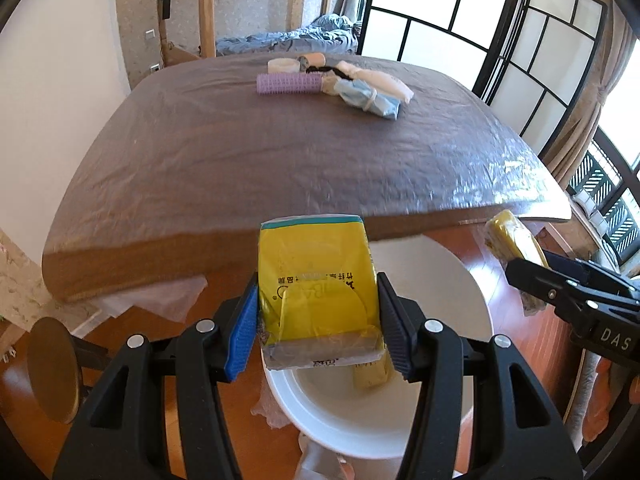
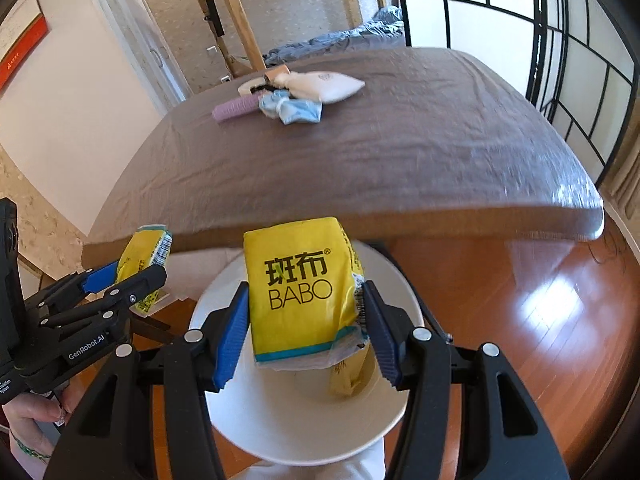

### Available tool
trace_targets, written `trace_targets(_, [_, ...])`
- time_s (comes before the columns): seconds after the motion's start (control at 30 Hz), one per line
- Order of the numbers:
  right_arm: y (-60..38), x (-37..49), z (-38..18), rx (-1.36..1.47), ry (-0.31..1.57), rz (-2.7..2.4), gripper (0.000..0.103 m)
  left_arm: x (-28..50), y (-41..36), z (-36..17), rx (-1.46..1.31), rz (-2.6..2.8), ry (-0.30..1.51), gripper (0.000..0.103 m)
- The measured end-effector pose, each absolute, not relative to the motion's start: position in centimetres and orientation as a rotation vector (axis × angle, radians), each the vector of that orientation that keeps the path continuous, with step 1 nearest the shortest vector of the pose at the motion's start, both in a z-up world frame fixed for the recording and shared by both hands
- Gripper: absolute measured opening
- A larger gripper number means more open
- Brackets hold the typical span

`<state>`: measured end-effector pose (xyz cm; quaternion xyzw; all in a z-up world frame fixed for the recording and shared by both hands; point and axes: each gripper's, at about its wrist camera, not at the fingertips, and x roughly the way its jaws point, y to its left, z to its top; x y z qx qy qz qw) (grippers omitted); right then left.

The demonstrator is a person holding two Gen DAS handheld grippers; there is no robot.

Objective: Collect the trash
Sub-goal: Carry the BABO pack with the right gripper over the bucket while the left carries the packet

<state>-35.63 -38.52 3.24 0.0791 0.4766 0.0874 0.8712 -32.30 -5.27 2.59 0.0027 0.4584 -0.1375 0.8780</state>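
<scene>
My left gripper [image 1: 316,320] is shut on a yellow tissue pack [image 1: 316,276], which hangs over a white bin [image 1: 448,276] on the floor. In the right wrist view my right gripper [image 2: 304,320] is shut on another yellow pack printed BABO [image 2: 298,292], above the same white bin [image 2: 304,420]. A third yellow pack [image 2: 348,380] lies inside the bin, also visible as the pack in the bin [image 1: 370,376]. Each gripper shows in the other's view: the right gripper [image 1: 536,268] at the right edge, the left gripper [image 2: 132,276] at the left, held by a hand [image 2: 32,416].
A table with a brown cloth [image 1: 280,160] stands just beyond the bin. At its far end lie a purple roller [image 1: 288,84], a blue crumpled item [image 1: 368,98], a white bag [image 2: 328,84] and a white roll [image 1: 282,66]. A round wooden stool [image 1: 52,368] stands at the left on the wood floor [image 2: 540,320].
</scene>
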Motion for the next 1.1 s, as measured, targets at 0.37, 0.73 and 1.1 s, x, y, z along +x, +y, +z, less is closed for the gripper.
trace_targets(0.37, [-38.5, -37.2, 1.4, 0.152, 1.052, 0.206, 0.054, -35.0, -6.4, 0.7, -0.017, -0.26, 0.994, 0.056])
trace_targets(0.73, [-39.4, -36.7, -0.4, 0.133, 1.092, 0.213, 0.054, -35.5, -7.7, -0.5, 0.001, -0.239, 1.017, 0.056])
trace_targets(1.1, [-39.8, -36.3, -1.9, 0.126, 1.12, 0.206, 0.054, -35.3, -8.2, -1.8, 0.022, -0.229, 1.05, 0.056])
